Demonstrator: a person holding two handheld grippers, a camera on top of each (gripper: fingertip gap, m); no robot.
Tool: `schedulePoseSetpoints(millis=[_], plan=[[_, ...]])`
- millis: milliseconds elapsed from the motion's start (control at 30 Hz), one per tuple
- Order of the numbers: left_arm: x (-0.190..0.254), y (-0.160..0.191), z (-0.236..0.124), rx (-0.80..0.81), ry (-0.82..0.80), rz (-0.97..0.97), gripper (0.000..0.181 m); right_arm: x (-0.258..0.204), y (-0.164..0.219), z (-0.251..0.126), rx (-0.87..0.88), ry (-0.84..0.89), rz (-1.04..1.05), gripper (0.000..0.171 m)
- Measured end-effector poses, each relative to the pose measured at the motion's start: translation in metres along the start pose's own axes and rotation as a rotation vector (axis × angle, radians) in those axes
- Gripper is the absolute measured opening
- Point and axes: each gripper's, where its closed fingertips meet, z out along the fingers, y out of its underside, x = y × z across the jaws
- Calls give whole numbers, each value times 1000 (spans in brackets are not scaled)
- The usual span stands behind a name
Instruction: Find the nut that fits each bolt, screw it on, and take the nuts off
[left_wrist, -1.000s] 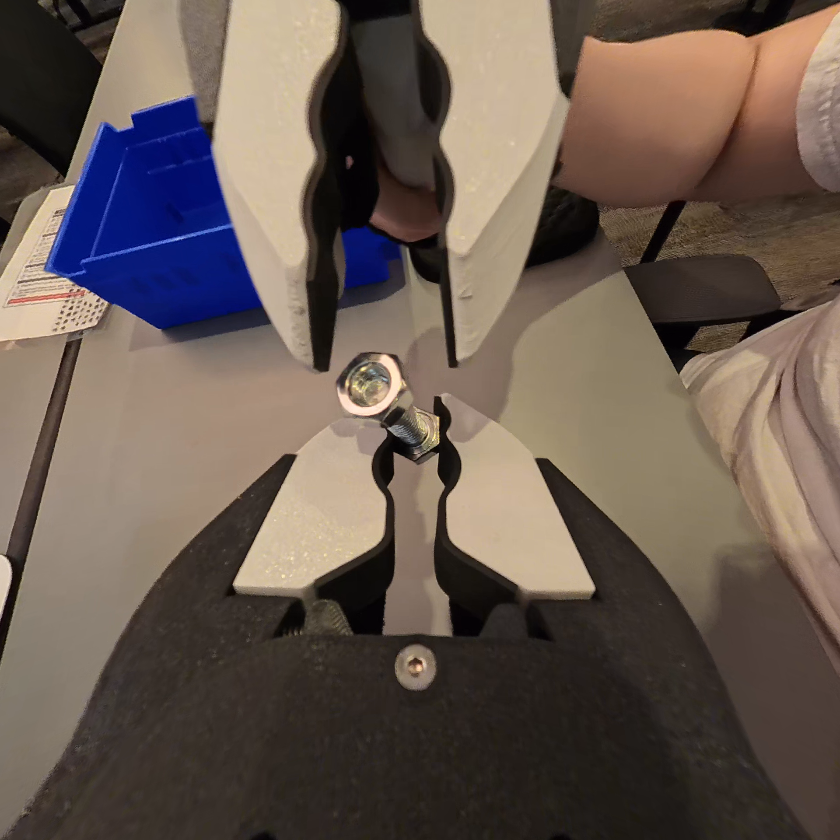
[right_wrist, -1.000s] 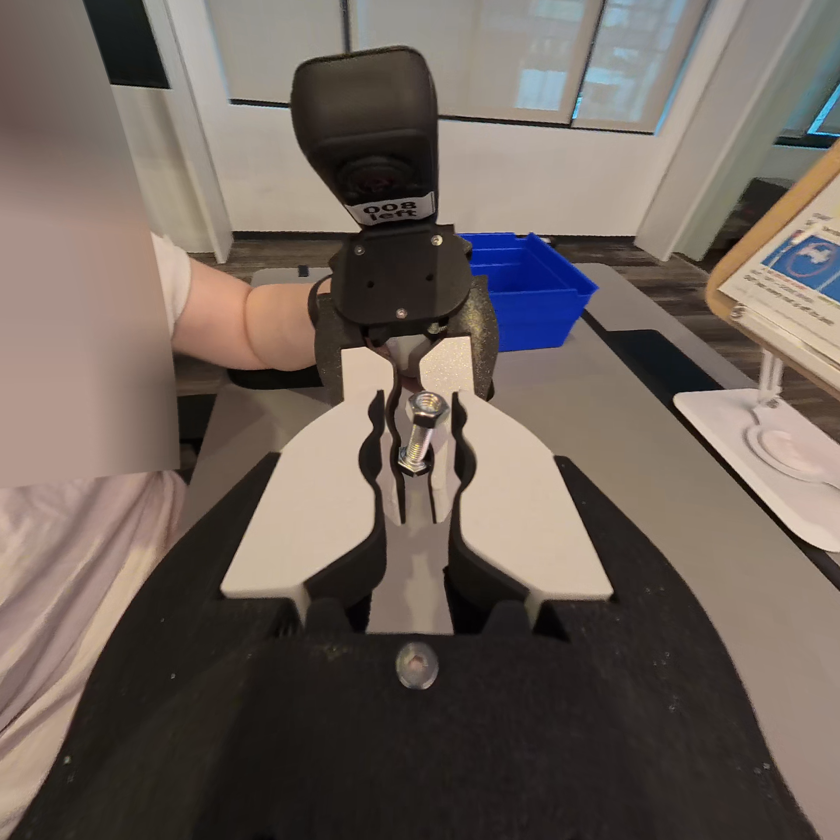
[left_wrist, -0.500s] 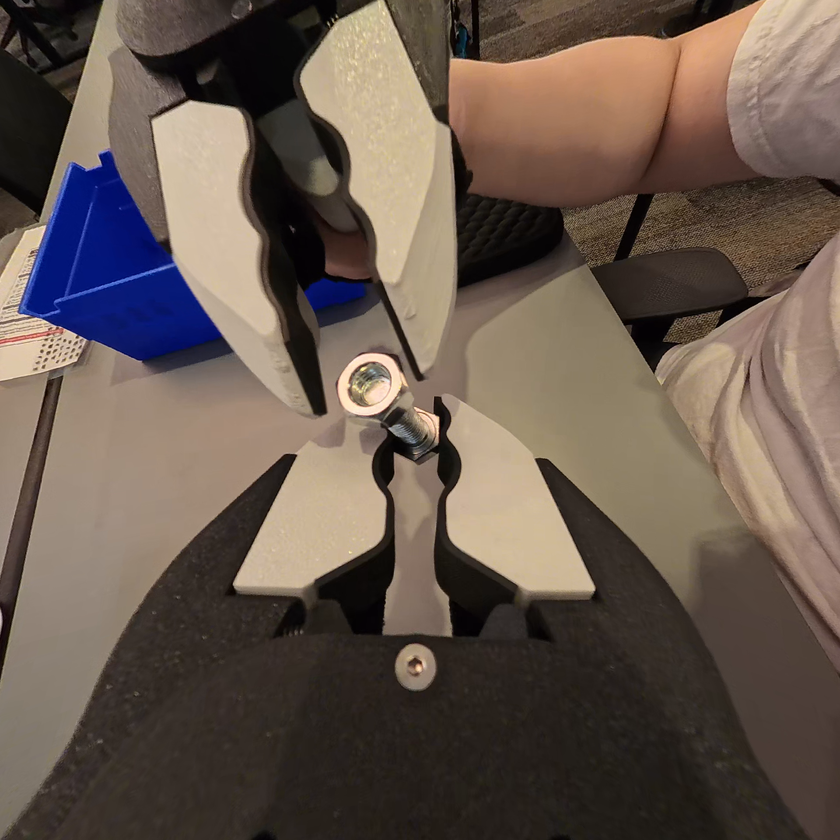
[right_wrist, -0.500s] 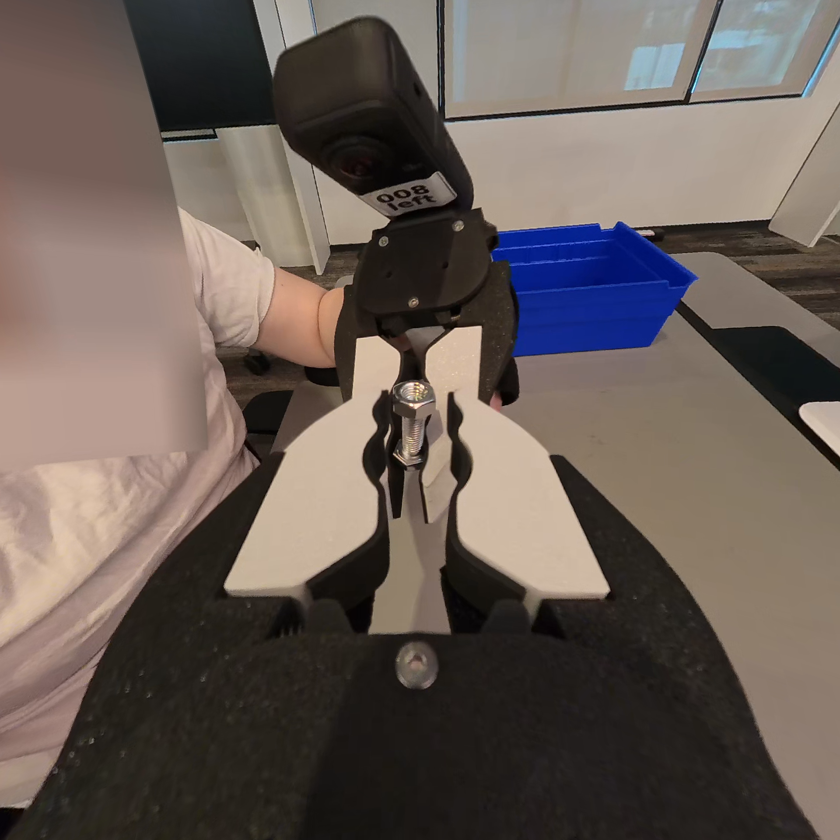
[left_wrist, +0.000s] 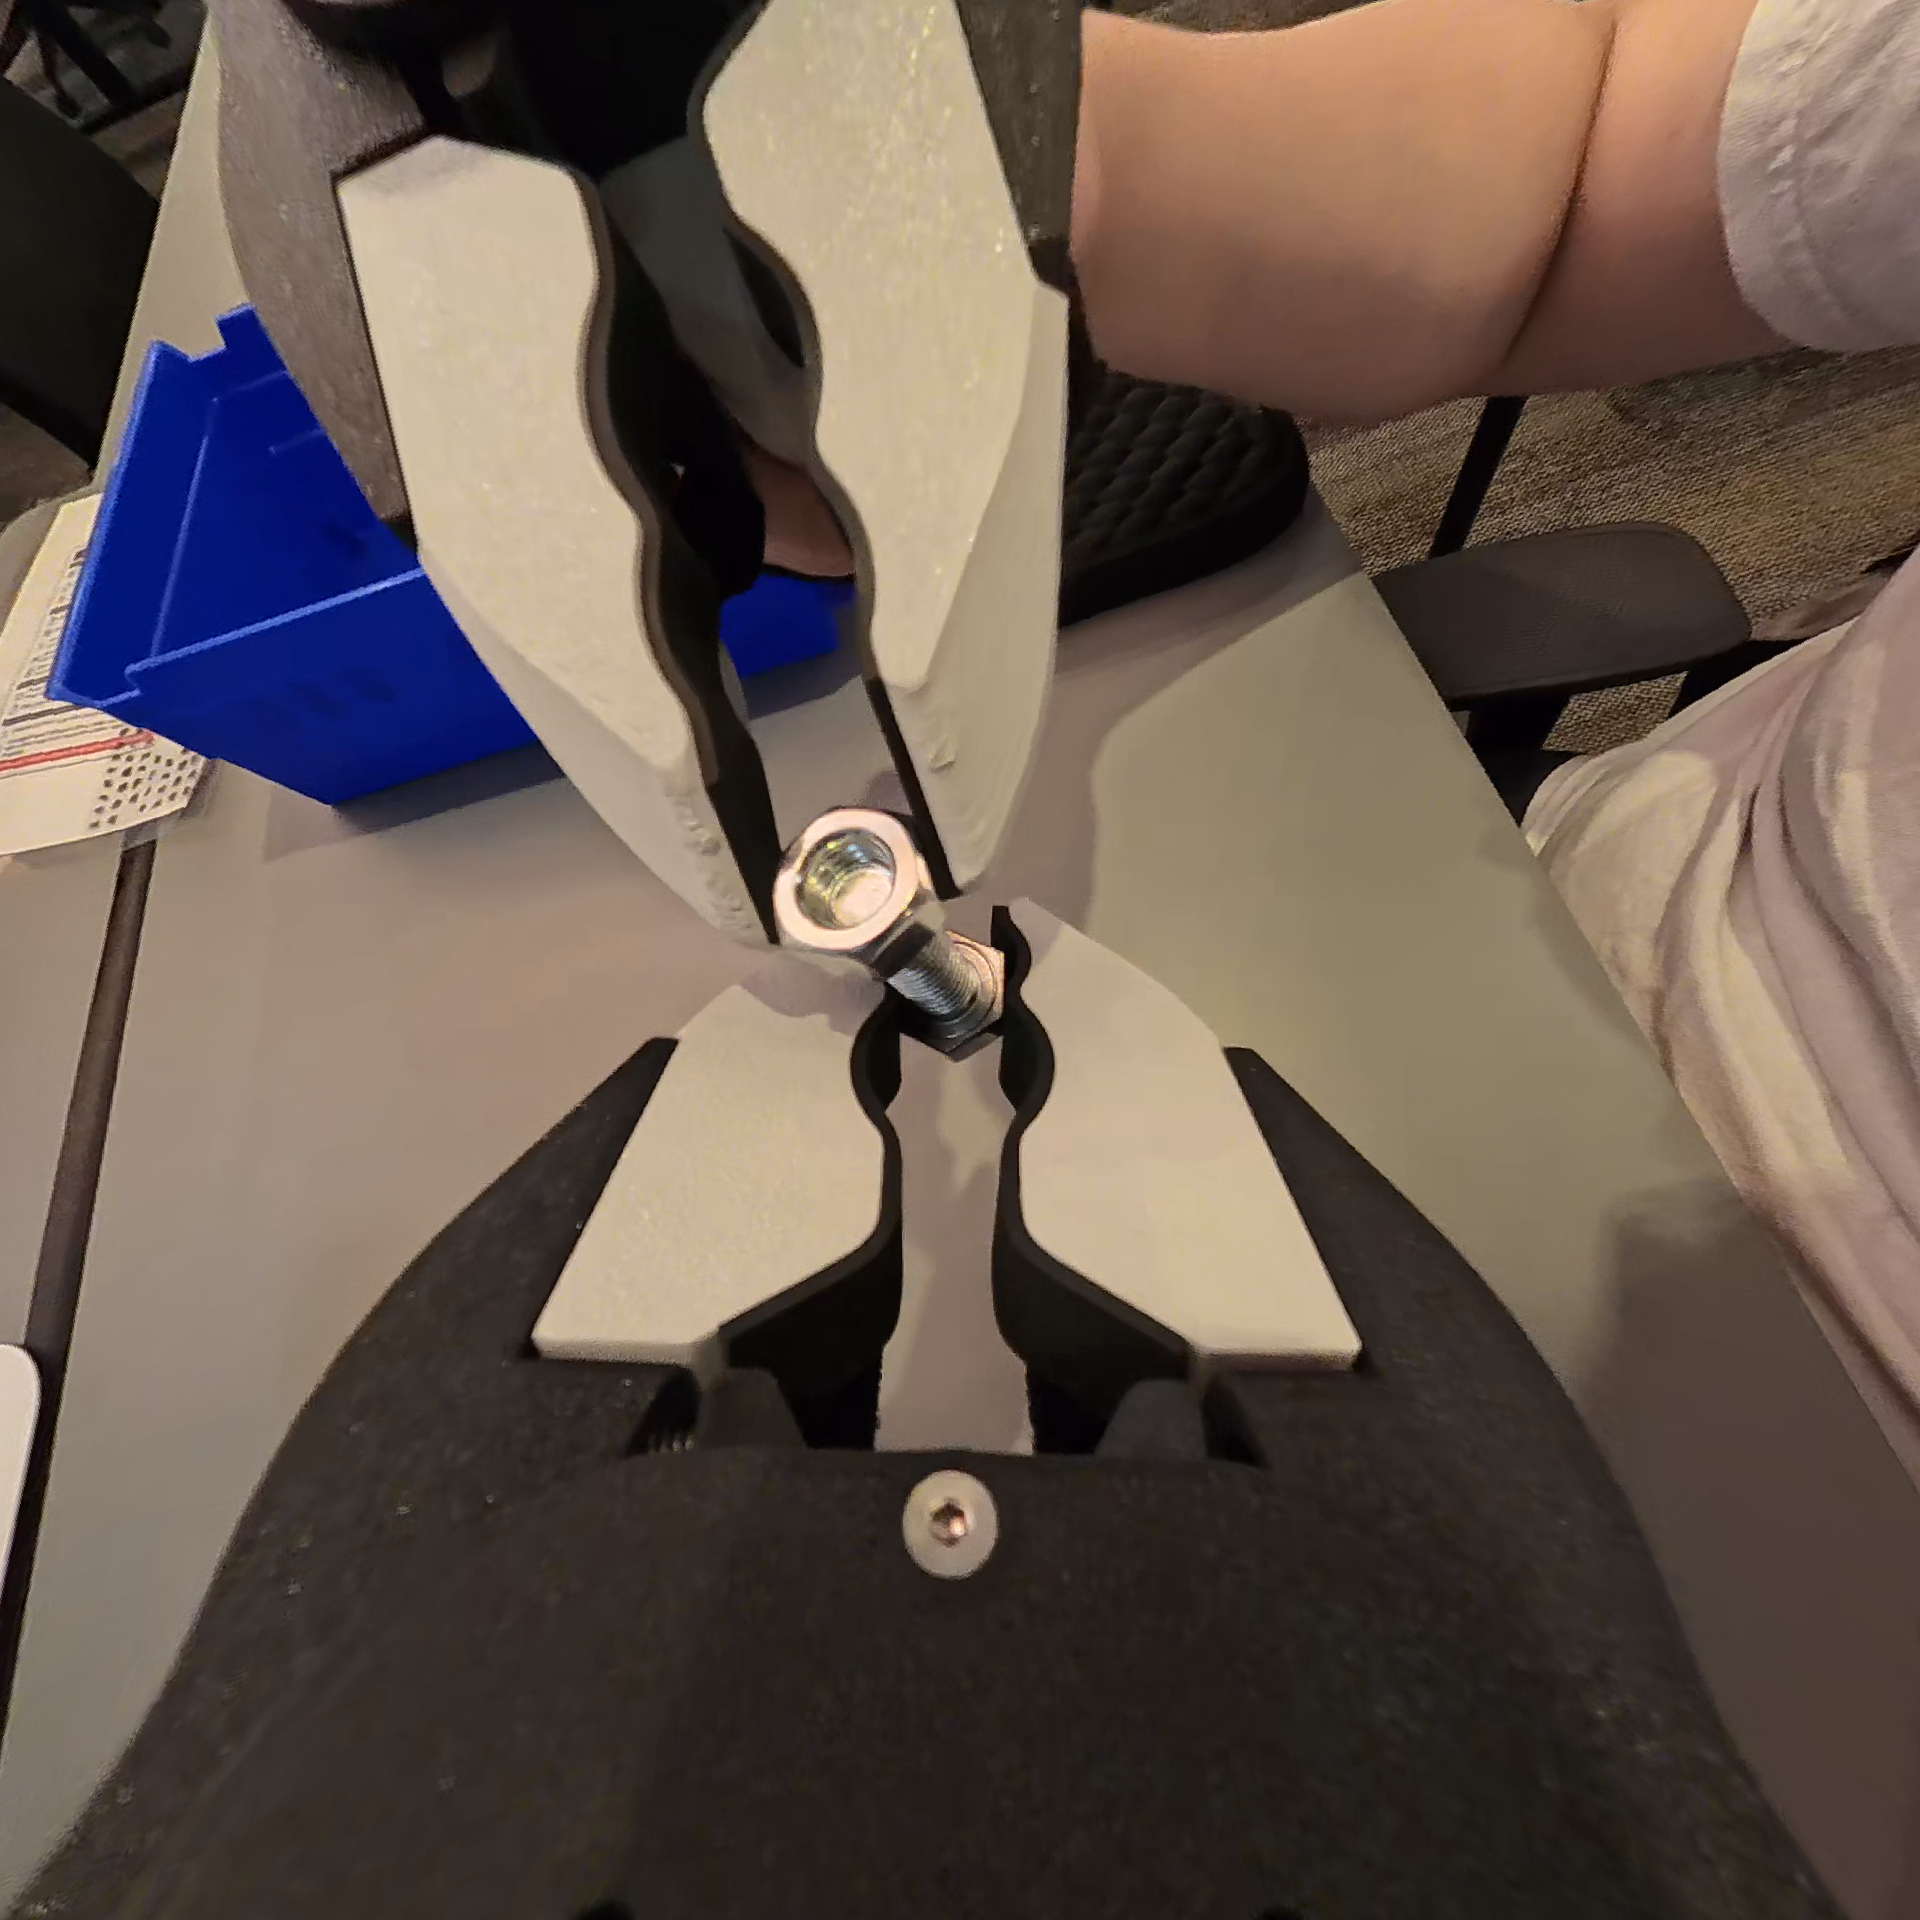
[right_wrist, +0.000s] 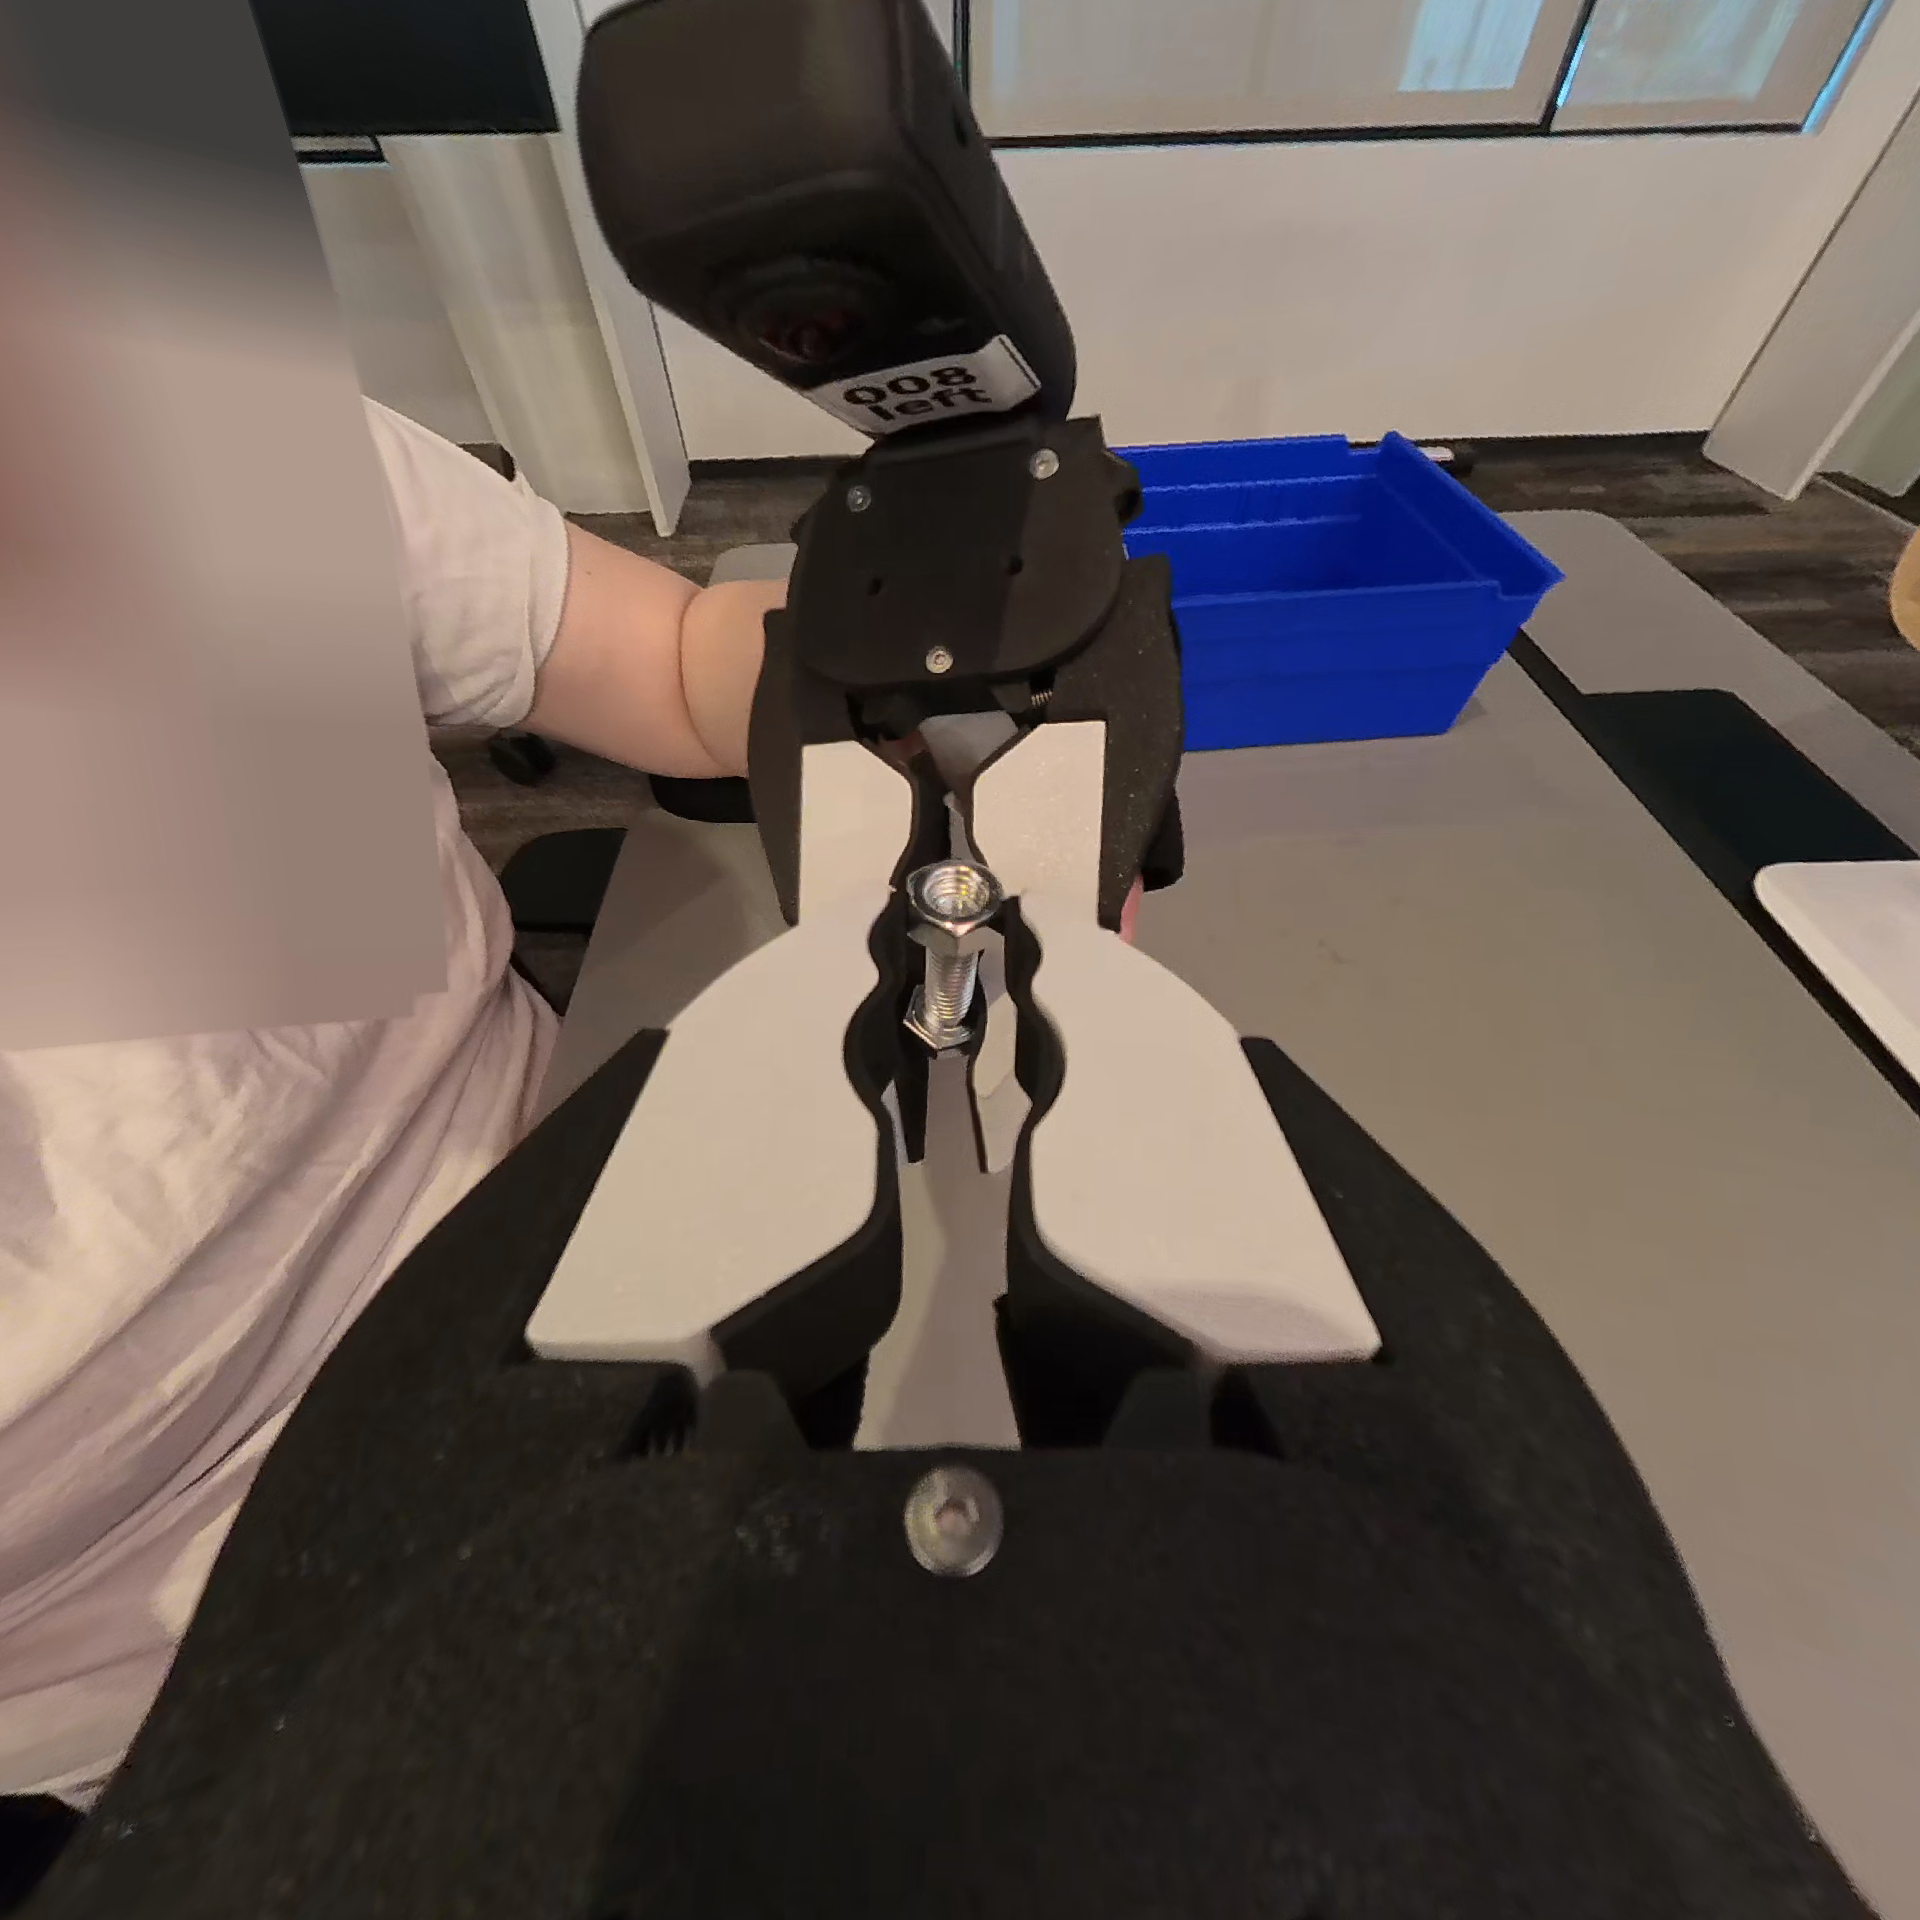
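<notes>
Bolt (left_wrist: 940, 982), threaded, nut (left_wrist: 847, 891) sitting on its far end: being held above the grey worktop (left_wrist: 332, 1039), head end pinched in the clenched jaws of the left gripper (left_wrist: 951, 1023). Right gripper (left_wrist: 844, 899) reaching in from 12 o'clock, jaws closing around the nut, touching its flats. Blue bin (left_wrist: 260, 644) lying at 10 o'clock
</notes>
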Motion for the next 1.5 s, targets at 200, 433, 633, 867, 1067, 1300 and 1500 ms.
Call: schedulePoseSetpoints(millis=[200,433,633,867,1067,1300,1500], plan=[[-10,6,0,-31,-52,-34,14,11,2,1,-13,126,61,17],[-21,13,0,-59,-104,-85,13,23,5,2,-8,343,154,17],[-24,17,1,-87,-128,-78,13,26,8,2,-49,424,196,17],[-27,19,0,-102,-154,-86,13,29,9,2,-51,508,232,17],[-28,19,1,-96,-152,-104,13,31,9,1,-79,576,190,17],[-23,12,-2,-56,-117,-106,13,24,6,2,-40,477,198,24],[-17,7,-3,-30,-89,-73,14,15,-10,-7,37,334,68,29]])
